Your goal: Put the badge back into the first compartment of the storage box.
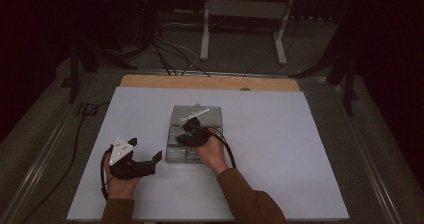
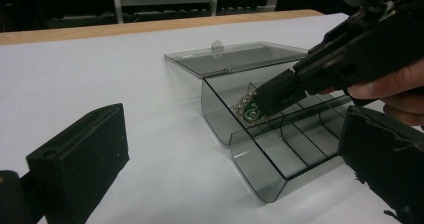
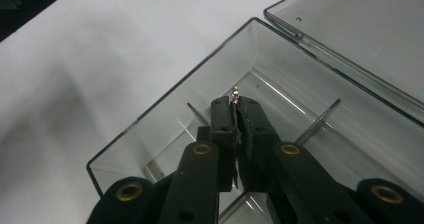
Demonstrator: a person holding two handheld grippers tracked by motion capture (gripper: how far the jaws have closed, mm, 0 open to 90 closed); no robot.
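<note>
A clear smoky plastic box (image 1: 172,155) with several compartments lies mid-table, its lid (image 1: 197,115) folded back flat. My right gripper (image 1: 190,129) reaches down into a far compartment of the box (image 3: 165,104). Its jaws are shut (image 3: 235,106) on a small metal trinket (image 3: 236,90) that pokes out at the tip. From the left gripper view, the trinket (image 2: 251,113) looks beaded with a green part and hangs from the right gripper (image 2: 262,100) just inside the box (image 2: 250,159). My left gripper (image 1: 146,149) rests left of the box, open and holding nothing (image 2: 227,149).
The box sits on a white board (image 1: 280,149) over a wooden table, whose edge (image 1: 210,82) shows at the back. A metal stand (image 1: 240,29) and cables (image 1: 170,51) are on the floor beyond. The lid (image 2: 235,59) (image 3: 360,39) lies behind the box.
</note>
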